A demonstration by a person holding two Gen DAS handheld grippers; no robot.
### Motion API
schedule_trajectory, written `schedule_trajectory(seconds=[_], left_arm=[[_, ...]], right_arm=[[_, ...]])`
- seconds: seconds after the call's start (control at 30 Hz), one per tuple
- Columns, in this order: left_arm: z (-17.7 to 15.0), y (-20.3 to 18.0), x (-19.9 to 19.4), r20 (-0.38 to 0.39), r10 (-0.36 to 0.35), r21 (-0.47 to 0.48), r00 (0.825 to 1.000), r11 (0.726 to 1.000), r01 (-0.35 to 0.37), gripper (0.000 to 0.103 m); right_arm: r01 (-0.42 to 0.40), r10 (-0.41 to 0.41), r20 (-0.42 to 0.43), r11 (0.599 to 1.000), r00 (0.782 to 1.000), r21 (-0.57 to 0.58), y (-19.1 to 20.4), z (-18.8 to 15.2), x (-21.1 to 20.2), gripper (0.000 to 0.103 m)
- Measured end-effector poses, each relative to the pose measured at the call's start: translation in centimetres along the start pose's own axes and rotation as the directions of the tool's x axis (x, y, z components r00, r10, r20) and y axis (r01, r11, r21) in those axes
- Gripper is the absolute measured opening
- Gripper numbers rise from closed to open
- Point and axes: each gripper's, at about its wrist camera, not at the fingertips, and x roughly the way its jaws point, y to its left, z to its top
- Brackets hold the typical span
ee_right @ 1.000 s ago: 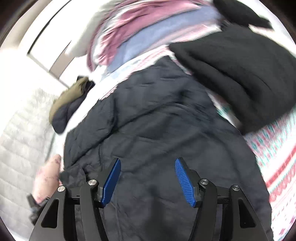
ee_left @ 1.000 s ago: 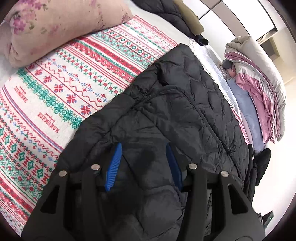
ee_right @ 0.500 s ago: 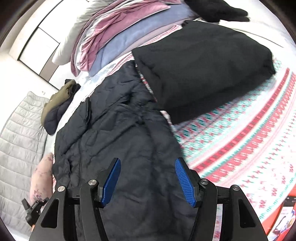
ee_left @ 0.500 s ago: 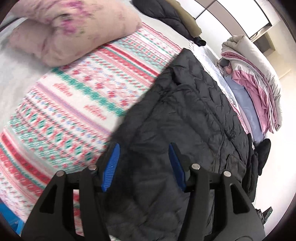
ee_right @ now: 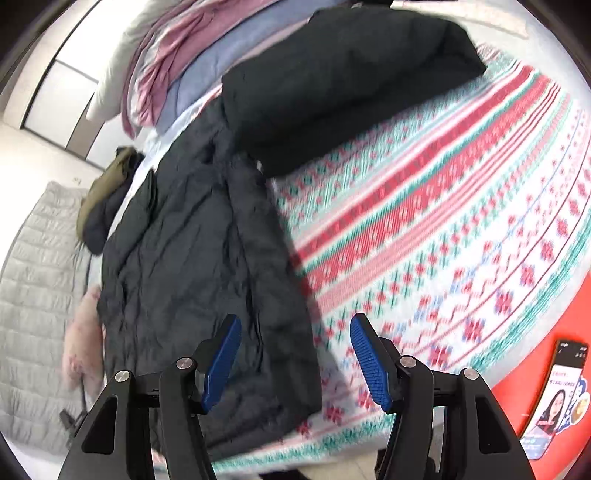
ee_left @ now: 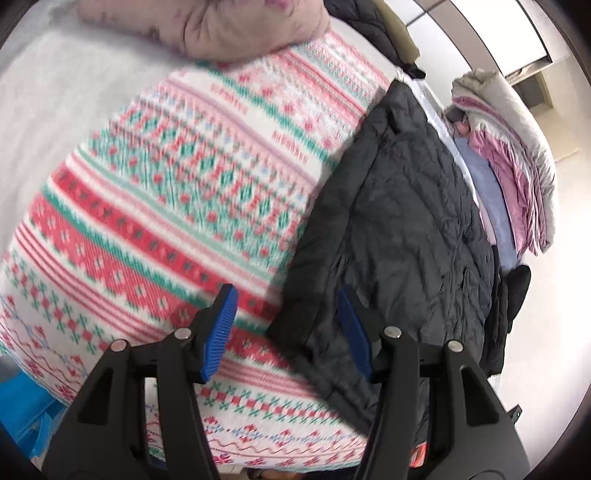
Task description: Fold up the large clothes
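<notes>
- Two grippers hang over a bed spread with a patterned blanket in red, green and white bands.
- At the head end sits a pink floral pillow; beyond it a dark garment with an olive lining lies by a grey quilted cover.
- Along the far side a stack of folded bedding – white, pink, pale blue – rests near pale wardrobe panels.
- My dark quilted jacket lies lengthwise on the blanket, folded into a long narrow strip, with a folded black garment touching its far end.
- A phone with a lit screen lies on a red surface past the bed's edge.
- My left gripper is spread wide and holds nothing; the jacket's near corner lies below, between the blue pads.
- My right gripper is also spread wide and empty, above the jacket's other near corner.
- Compared with a second ago: both grippers were then right over the middle of the jacket – now each has pulled back and outward, so far more blanket shows, and the pillow has slid to the top edge of the left view.
</notes>
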Motion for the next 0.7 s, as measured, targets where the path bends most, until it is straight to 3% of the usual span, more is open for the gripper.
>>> schedule_trajectory(seconds=[0.1, 0.2, 0.53, 0.63, 0.7], left_arm=[[-0.7, -0.4, 1.1, -0.029, 0.012, 0.047, 1.0, 0.999, -0.011, 0.058], [-0.9, -1.2, 1.4, -0.006, 0.034, 0.086, 0.999, 0.996, -0.033, 0.058], [-0.2, -2.8, 2.8, 0.025, 0.03, 0.067, 0.999, 0.997, -0.031, 0.058], [-0.6, -3.2, 3.3, 0.009, -0.002, 0.085, 1.0, 0.996, 0.002, 0.047], [-0.8, -3.6, 3.5, 0.016, 0.019, 0.115, 1.0, 0.993, -0.02, 0.018]], right_arm=[[0.004, -0.004, -0.044, 1.0, 0.999, 0.0, -0.5, -0.9, 0.8, 0.062], [0.013, -0.013, -0.071, 1.0, 0.997, 0.003, -0.6, -1.4, 1.6, 0.062], [-0.001, -0.001, -0.102, 1.0, 0.995, -0.016, 1.8, -2.3, 4.2, 0.062], [-0.017, 0.015, -0.108, 1.0, 0.994, -0.02, 2.5, -2.4, 4.7, 0.062], [-0.016, 0.014, -0.103, 1.0, 0.995, -0.018, 2.6, -2.3, 4.9, 0.055]])
